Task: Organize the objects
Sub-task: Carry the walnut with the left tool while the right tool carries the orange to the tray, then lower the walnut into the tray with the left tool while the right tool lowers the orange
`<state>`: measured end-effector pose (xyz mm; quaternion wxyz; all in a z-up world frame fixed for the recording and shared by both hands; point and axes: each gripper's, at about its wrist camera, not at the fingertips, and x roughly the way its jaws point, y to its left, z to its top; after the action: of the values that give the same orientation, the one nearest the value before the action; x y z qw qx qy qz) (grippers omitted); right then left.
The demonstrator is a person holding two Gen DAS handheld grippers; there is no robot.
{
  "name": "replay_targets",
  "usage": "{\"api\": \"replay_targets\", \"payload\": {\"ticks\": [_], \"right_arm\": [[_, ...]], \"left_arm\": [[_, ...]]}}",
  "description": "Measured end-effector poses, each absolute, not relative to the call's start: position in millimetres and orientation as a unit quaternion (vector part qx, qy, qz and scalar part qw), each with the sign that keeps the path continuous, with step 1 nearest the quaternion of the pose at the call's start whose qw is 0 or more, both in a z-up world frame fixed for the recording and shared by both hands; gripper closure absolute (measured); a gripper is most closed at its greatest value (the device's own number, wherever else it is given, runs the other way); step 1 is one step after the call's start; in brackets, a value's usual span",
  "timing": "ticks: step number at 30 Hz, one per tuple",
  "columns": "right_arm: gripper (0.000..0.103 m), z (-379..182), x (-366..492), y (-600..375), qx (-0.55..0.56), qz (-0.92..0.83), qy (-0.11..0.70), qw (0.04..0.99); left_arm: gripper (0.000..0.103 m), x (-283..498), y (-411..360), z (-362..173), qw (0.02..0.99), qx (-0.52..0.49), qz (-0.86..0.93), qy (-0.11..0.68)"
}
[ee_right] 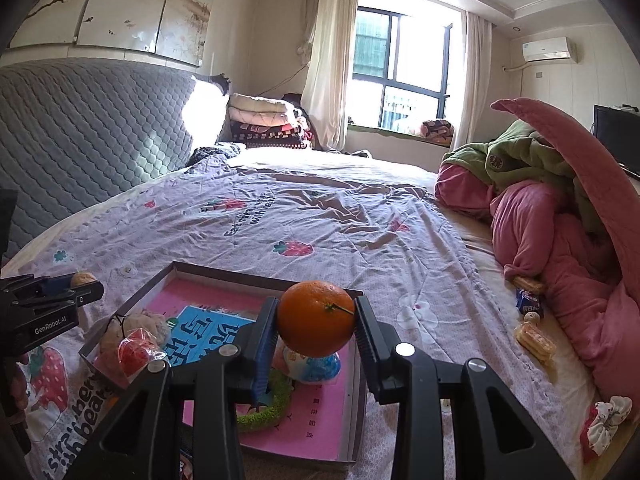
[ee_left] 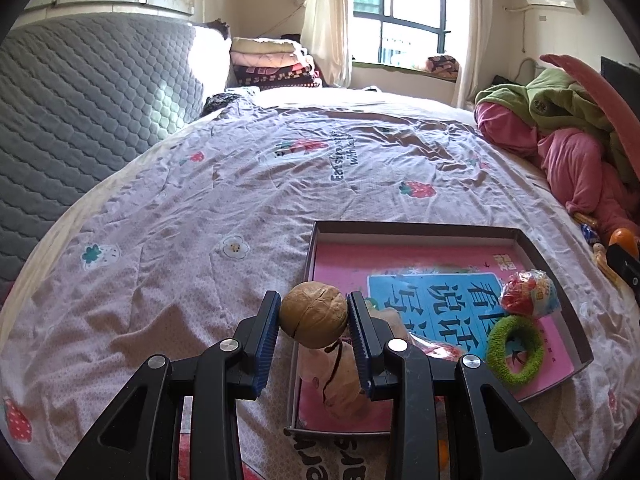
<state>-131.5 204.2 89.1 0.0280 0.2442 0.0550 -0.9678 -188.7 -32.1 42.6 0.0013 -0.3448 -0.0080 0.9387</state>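
Observation:
My left gripper (ee_left: pixel 313 317) is shut on a brown walnut (ee_left: pixel 313 315), held above the near left corner of a shallow cardboard box (ee_left: pixel 416 229) with a pink book inside. The box also holds a green hair tie (ee_left: pixel 516 352), a red wrapped snack (ee_left: pixel 530 294) and a beige plush toy (ee_left: pixel 340 380). My right gripper (ee_right: pixel 316 316) is shut on an orange (ee_right: pixel 316 312), held above the box (ee_right: pixel 356 384). The left gripper (ee_right: pixel 76 286) with the walnut (ee_right: pixel 83 278) shows at the left of the right wrist view.
The box lies on a bed with a strawberry-print cover (ee_left: pixel 240 184). A heap of pink and green bedding (ee_right: pixel 560 216) lies on the right. Biscuits (ee_right: pixel 534 338), a blue packet (ee_right: pixel 528 304) and a white scrunchie (ee_right: pixel 608 420) lie beside it. A grey headboard (ee_left: pixel 80 112) stands left.

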Motion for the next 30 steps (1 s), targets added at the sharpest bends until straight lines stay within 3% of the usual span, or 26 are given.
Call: {"api": "replay_targets", "payload": {"ticks": [30], "right_arm": [[0.065, 30, -145, 201, 0.331, -0.940, 0.078, 0.035]], "left_arm": [[0.068, -188, -11, -5, 0.022, -0.398, 0.917, 0.028]]}}
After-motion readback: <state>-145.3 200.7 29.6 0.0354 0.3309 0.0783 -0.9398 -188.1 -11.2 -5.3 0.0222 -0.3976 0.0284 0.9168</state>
